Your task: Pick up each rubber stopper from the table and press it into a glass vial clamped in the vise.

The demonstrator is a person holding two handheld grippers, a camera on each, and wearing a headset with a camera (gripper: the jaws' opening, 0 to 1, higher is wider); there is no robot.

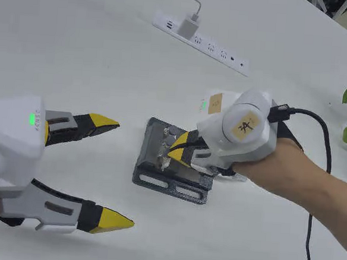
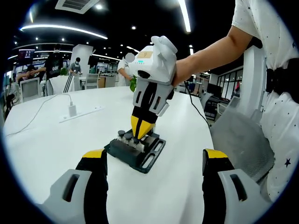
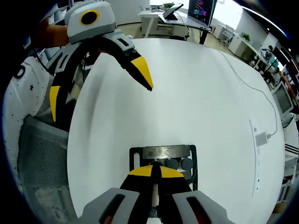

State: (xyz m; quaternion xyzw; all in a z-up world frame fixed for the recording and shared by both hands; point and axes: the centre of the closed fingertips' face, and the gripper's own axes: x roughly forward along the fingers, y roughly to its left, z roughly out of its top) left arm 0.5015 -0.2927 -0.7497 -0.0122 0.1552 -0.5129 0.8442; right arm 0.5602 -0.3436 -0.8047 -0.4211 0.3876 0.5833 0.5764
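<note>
- Left gripper [image 1: 123, 174] hovering nearest over the white tabletop [image 1: 77, 58], fingers spread wide, gripping nothing.
- Right gripper [image 1: 175, 149] pointing down into the dark vise [image 1: 169, 186], fingers pressing together; cannot tell if anything is pinched.
- Grey rubber stoppers [image 3: 180, 164] sitting in the clamped vials, just beside those fingertips.
- Power strip [image 1: 200, 41] lying well beyond.

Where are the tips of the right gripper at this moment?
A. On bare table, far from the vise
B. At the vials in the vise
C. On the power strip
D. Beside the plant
B: the right gripper holds its yellow tips together at the tops of the vials clamped in the vise.
</note>
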